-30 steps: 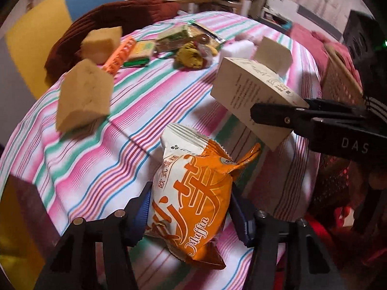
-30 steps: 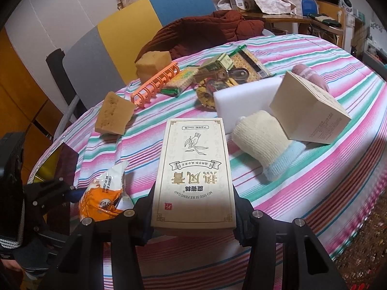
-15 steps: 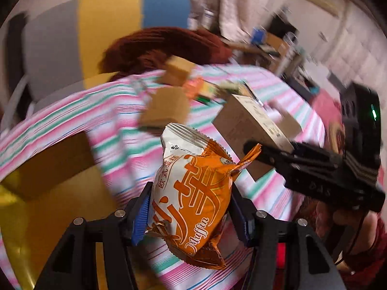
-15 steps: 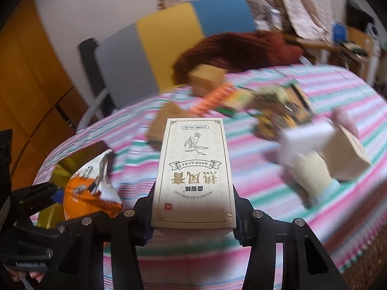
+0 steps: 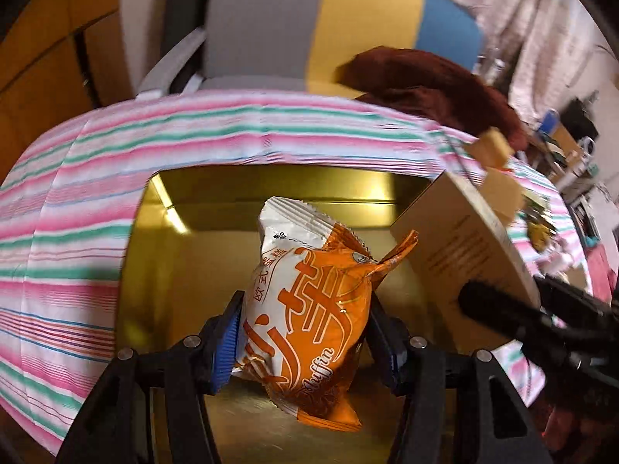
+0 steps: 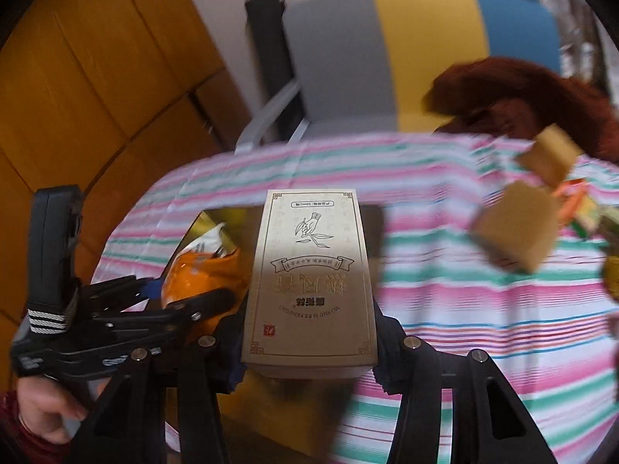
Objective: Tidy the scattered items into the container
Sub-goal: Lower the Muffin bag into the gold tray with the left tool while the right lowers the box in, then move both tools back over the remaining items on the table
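My left gripper [image 5: 305,332] is shut on an orange and white muffin packet [image 5: 309,301] and holds it over the open gold tin [image 5: 182,270]. My right gripper [image 6: 309,348] is shut on a beige carton with Chinese print [image 6: 309,282], held over the tin's right side [image 6: 209,220]. The carton shows at the right of the left wrist view [image 5: 460,266], and the packet shows at the left of the right wrist view [image 6: 197,270]. Two tan sponge blocks [image 6: 514,228] lie on the striped cloth to the right.
The round table has a pink, green and white striped cloth [image 5: 69,201]. A grey, yellow and blue chair [image 5: 309,27] with a brown garment [image 5: 425,81] stands behind it. Orange cupboards [image 6: 77,77] are at the left. Several small items lie far right [image 6: 580,201].
Both grippers have swung left with their loads, from over the striped cloth to over the gold tin. The scattered items now lie far to the right.
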The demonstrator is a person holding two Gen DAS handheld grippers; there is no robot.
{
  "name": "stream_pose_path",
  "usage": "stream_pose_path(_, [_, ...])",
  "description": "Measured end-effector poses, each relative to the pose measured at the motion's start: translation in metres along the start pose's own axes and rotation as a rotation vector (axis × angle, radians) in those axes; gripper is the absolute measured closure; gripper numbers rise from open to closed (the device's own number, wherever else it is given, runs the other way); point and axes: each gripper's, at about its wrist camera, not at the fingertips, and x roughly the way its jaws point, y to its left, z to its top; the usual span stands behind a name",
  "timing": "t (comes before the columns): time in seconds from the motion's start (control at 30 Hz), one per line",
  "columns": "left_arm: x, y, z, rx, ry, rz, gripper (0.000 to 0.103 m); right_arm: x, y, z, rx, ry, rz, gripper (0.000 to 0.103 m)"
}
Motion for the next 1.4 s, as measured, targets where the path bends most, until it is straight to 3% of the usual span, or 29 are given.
stream_pose_path(0.17, [0.027,0.025,0.014,-0.033,0.029,0.081,0.044,0.064,0.017,0.012,0.026,0.106,0.011,0.052])
stream_pose_path(0.27, [0.033,0.036,0.020,-0.063,0.030,0.132,0.043,0.088,0.019,0.016,0.025,0.120,0.011,0.050])
stream_pose_path(0.4, [0.018,0.051,0.031,-0.111,-0.011,0.115,0.042,0.107,0.017,0.029,0.042,0.102,0.072,0.042])
stream_pose_path(0.63, [-0.018,0.049,0.026,-0.186,-0.127,0.146,0.039,0.073,0.008,0.027,0.069,0.005,0.240,0.016])
stream_pose_path(0.77, [-0.022,0.023,0.013,-0.170,-0.137,0.090,0.039,0.040,0.005,0.021,0.021,-0.043,0.279,0.004])
stream_pose_path(0.83, [-0.020,0.005,0.009,-0.140,-0.131,0.066,0.039,0.021,-0.001,0.016,-0.015,-0.042,0.283,0.003])
stream_pose_path(0.87, [-0.019,-0.005,0.007,-0.124,-0.128,0.053,0.039,0.014,-0.005,0.015,-0.036,-0.045,0.270,0.002])
stream_pose_path(1.03, [-0.014,-0.056,0.000,-0.065,-0.102,-0.016,0.039,-0.027,-0.039,0.006,-0.126,-0.077,0.034,0.001])
stream_pose_path(1.27, [-0.015,-0.132,-0.008,0.031,-0.084,-0.111,0.039,-0.068,-0.122,0.000,-0.262,-0.140,-0.271,0.001])
stream_pose_path(1.4, [-0.012,-0.174,-0.008,0.092,-0.088,-0.156,0.039,-0.075,-0.178,0.008,-0.320,-0.112,-0.423,0.001])
